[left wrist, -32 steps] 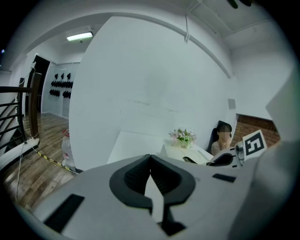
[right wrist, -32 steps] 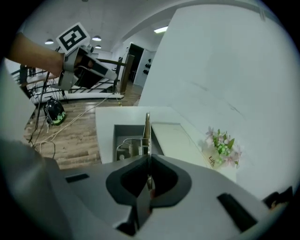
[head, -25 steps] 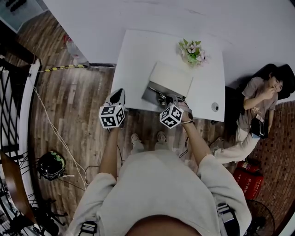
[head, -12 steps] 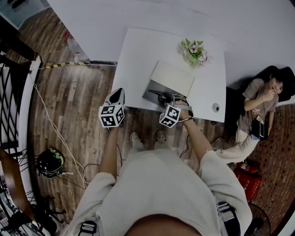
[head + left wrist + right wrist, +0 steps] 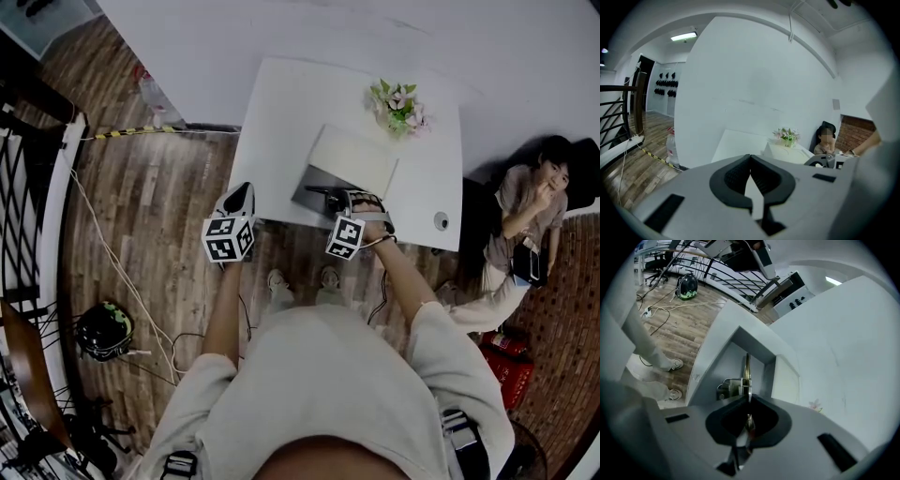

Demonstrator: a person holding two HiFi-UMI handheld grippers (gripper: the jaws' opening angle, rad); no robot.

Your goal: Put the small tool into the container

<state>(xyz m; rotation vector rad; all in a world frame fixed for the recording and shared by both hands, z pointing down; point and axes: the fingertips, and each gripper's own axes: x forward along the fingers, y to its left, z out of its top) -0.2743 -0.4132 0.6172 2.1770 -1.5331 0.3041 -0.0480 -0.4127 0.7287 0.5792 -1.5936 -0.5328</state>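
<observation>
Right gripper: the right gripper (image 5: 747, 401) has its jaws clamped together on the small tool (image 5: 746, 371), a thin metal piece seen edge-on that sticks out ahead of the pads.
Left gripper: the left gripper (image 5: 750, 161) has its jaws together with nothing between them. It is held off the near left corner of the table (image 5: 281, 122), over the floor.
Tool's place: the tool is in the right gripper's grip above the opening of the container (image 5: 723, 363). Whether its tip touches the inside cannot be told.
Container: a grey box at the table's near edge. Its pale lid (image 5: 352, 159) is open on the far side.
Step in hand: probably lowering the tool in; the release is not yet made.
Risk, drop: if the jaws open while the tool is high, it may bounce off the hard floor of the box and out over the near edge.
Risk, snag: the long tool could catch the container's wall or rim if it comes in at a slant and end up propped on it.
Risk, shove: a push from the gripper could slide the box off the table, since it sits near the edge.
Risk, lid: a knock might swing the lid shut.
</observation>
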